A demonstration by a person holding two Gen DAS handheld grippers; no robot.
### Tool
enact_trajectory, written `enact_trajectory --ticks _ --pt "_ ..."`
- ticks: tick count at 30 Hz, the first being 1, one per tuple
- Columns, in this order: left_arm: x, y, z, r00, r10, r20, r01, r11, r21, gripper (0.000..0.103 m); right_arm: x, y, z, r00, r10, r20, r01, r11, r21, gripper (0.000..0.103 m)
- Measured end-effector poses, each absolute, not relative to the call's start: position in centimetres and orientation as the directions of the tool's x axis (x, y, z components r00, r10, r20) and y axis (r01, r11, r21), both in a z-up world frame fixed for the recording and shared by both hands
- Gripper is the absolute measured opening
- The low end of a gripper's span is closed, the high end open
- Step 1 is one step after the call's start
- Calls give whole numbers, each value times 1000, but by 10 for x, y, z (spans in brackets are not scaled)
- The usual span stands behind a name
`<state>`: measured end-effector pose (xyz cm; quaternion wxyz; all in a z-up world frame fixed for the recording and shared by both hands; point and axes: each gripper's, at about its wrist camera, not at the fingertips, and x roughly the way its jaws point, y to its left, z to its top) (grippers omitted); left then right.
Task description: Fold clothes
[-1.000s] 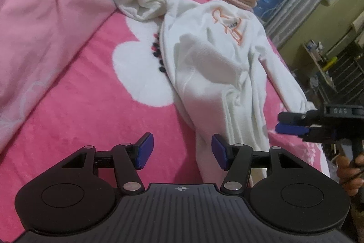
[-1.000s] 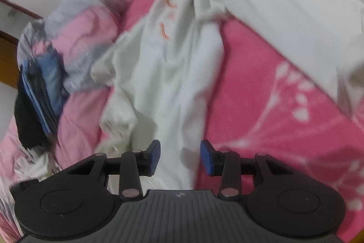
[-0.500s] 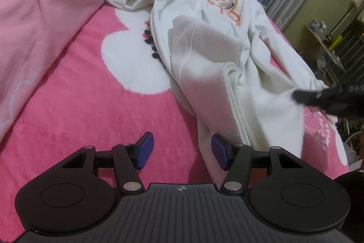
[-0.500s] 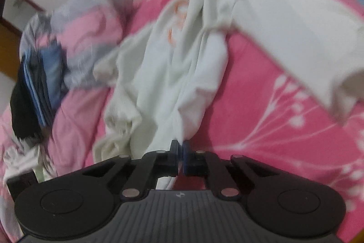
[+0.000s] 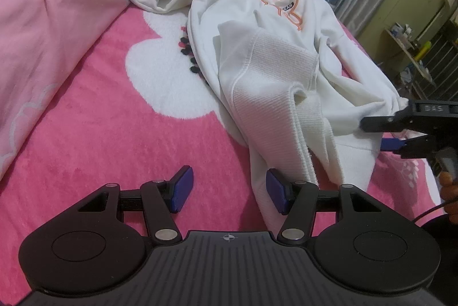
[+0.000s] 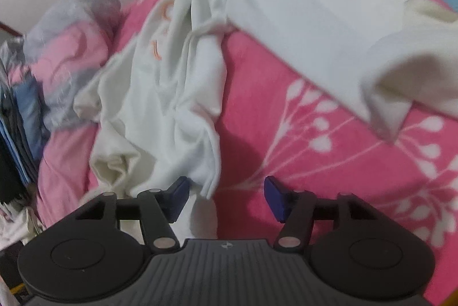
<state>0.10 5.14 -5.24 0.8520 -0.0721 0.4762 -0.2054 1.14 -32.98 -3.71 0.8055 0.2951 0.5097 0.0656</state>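
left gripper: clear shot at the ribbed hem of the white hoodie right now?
Probably yes. The left gripper is open, and the white hoodie has its ribbed hem trailing down beside the right finger, with nothing lying over it. The right gripper sits off to the side.

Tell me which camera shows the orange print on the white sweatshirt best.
The left wrist view. There the orange print on the sweatshirt is sharp and whole, an outlined shape with a small dark label beside it. The right wrist view is blurred and shows only a few orange strokes among the folds.
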Motion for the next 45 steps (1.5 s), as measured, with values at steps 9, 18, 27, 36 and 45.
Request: enact_trajectory --ticks 9,18,27,36,45 --pt "-2 47 -54 471 -399 -787 298 912 -284 57 10 -318 -27 519 430 -739 100 828 552 4" --pt "-3 44 -54 473 -382 -794 320 914 -250 57 -47 -414 80 817 157 -555 187 838 513 3" --pt "-3 42 -53 475 -371 -798 335 915 -225 59 -59 -458 62 783 56 -619 320 818 479 4" --pt "-3 42 -51 463 -386 -798 332 910 -248 59 -45 -423 7 569 56 -820 347 888 302 10" --pt "-14 49 -47 398 -464 -791 332 877 -348 59 -72 -370 79 731 -169 -662 227 974 2 56"
